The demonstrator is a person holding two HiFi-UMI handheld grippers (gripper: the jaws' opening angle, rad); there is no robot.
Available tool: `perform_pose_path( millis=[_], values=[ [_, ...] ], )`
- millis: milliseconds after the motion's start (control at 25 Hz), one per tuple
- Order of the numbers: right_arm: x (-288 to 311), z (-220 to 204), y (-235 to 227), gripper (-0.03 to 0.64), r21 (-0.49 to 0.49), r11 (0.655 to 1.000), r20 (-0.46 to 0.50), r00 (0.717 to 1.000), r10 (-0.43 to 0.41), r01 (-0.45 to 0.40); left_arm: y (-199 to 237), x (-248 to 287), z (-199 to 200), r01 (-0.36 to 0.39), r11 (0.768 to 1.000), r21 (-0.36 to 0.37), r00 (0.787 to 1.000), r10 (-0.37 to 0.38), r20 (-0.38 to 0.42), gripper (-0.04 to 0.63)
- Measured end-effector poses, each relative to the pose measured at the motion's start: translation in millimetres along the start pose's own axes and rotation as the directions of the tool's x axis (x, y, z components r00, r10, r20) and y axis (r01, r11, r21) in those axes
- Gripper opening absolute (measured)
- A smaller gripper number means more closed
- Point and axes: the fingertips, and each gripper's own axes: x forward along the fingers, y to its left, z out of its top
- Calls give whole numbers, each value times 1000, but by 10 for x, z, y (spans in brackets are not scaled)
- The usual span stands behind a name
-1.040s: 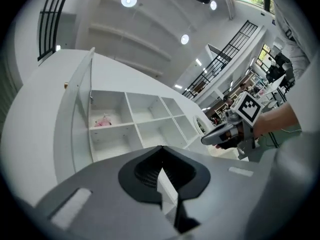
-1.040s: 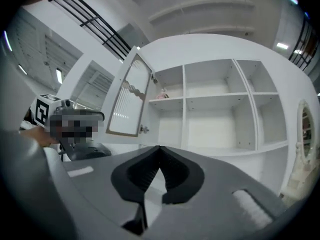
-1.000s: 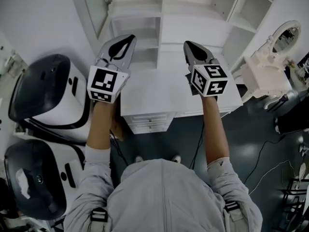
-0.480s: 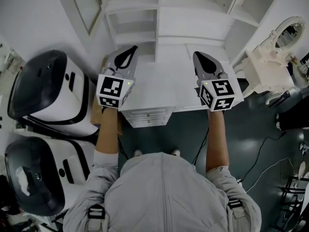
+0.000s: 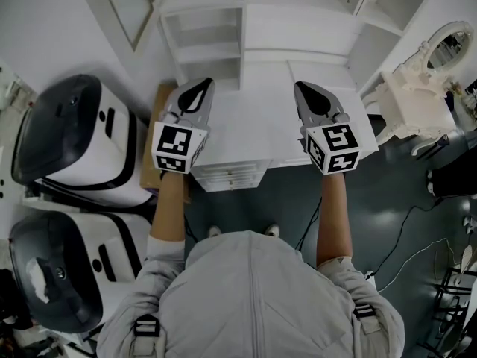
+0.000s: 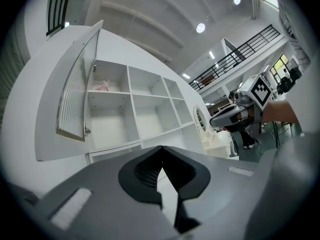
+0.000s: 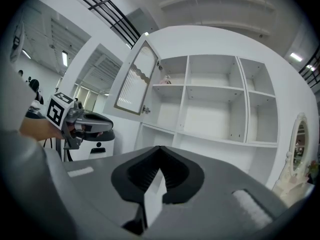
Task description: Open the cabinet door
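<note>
The white cabinet (image 5: 246, 28) stands on a white desk in front of me, its open shelves empty but for a small pink thing (image 6: 102, 86). Its ribbed-glass door (image 5: 123, 6) is swung open at the left; it also shows as the door (image 6: 75, 99) and the door (image 7: 137, 79) in the two gripper views. My left gripper (image 5: 197, 86) and right gripper (image 5: 305, 88) point level at the cabinet, side by side over the desk top (image 5: 250, 125), apart from the door. Both are shut with nothing between the jaws, as the left gripper (image 6: 161, 149) and right gripper (image 7: 160, 149) show in their own views.
Two white-and-black machines (image 5: 74, 140) (image 5: 59, 274) stand at the left, with a brown board (image 5: 153, 144) beside the desk. A white ornate dressing table with an oval mirror (image 5: 417, 88) stands at the right. Drawers (image 5: 227, 176) face me; cables (image 5: 417, 252) lie on the dark floor.
Both grippers have come down in front of the cabinet and drawn slightly nearer to me. Their jaws stay shut. The door stands open as before.
</note>
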Motion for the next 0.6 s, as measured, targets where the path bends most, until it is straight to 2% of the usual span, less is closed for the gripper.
perform_pose_path(
  millis=[600],
  values=[
    [-20, -185, -50, 2, 15, 1000, -38, 999, -24, 24, -75, 67, -106, 20, 1000, -8, 1000, -20, -22, 17]
  ],
)
